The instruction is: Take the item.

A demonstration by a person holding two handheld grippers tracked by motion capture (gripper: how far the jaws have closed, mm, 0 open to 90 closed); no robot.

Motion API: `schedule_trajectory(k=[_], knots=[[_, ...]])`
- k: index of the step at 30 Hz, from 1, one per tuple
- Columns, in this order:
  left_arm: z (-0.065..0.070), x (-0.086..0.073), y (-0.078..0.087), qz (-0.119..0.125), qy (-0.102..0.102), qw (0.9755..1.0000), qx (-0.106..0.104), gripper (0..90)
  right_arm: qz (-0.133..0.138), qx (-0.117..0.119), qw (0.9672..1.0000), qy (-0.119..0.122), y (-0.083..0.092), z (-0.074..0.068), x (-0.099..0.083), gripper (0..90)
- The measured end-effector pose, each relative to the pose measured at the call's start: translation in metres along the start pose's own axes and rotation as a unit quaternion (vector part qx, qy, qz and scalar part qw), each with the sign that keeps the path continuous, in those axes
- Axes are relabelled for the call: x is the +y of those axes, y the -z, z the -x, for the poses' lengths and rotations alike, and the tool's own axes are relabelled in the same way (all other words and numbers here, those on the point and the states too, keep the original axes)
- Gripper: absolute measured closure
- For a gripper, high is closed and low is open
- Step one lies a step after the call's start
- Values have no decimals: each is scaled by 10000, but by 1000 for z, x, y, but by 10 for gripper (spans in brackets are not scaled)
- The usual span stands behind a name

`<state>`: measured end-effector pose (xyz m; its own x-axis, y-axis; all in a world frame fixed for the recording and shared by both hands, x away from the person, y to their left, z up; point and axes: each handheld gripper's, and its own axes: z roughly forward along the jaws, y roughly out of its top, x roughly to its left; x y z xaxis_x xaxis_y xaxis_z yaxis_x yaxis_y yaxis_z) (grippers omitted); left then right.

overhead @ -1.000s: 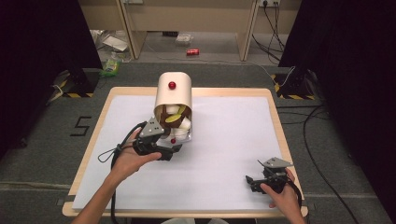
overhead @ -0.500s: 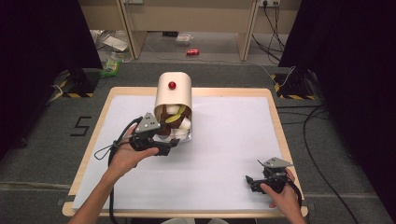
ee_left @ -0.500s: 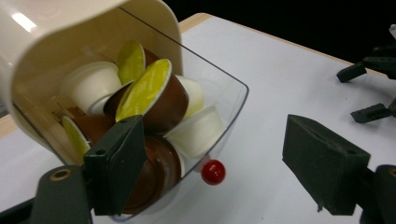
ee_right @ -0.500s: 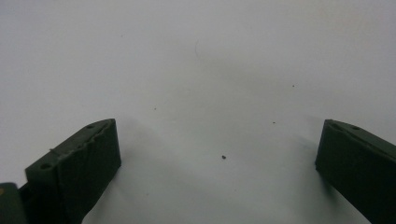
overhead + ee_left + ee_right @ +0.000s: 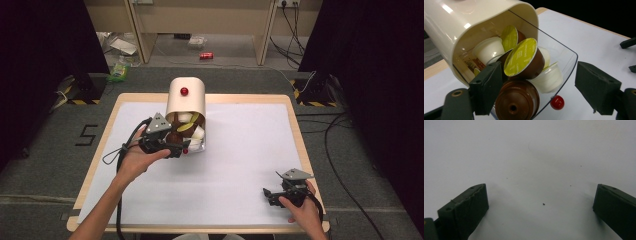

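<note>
Cream plastic formed the shell of the capsule holder, which lay on its side near the far edge of the white sheet, its clear drawer slid partly out toward the person. The left gripper was seen at the drawer's mouth, jaws spread, with a brown capsule lying between them — no pad could be seen pressing on it. Compared with a second earlier, that gripper had been shifted slightly toward the holder's left side and back a little, so the grasp was judged still to be lined up, not made. A green-lidded capsule and pale ones were stacked just behind. The right gripper was kept well away from the holder at the near right corner — jaws spread over bare sheet, unchanged.
</note>
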<state>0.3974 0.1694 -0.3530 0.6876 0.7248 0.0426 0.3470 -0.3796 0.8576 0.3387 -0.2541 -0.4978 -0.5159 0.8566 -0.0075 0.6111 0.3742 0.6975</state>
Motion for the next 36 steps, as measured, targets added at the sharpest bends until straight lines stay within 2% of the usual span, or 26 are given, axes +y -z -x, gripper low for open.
schedule_trajectory(k=[12, 25, 33, 36], knots=[[-4, 7, -12, -50, -10, 10000, 76, 238, -2, -3, 10000, 7, 0, 0, 0, 5], [-10, 10, -27, -256, -36, 9996, 96, 256, -6, -2, 10000, -5, 0, 0, 0, 5], [-14, 9, -34, -346, 28, 9994, 56, 275, -5, -2, 10000, -3, 0, 0, 0, 5], [-16, 9, -35, -344, 82, 9994, -29, 280, -4, -2, 10000, -3, 0, 0, 0, 6]])
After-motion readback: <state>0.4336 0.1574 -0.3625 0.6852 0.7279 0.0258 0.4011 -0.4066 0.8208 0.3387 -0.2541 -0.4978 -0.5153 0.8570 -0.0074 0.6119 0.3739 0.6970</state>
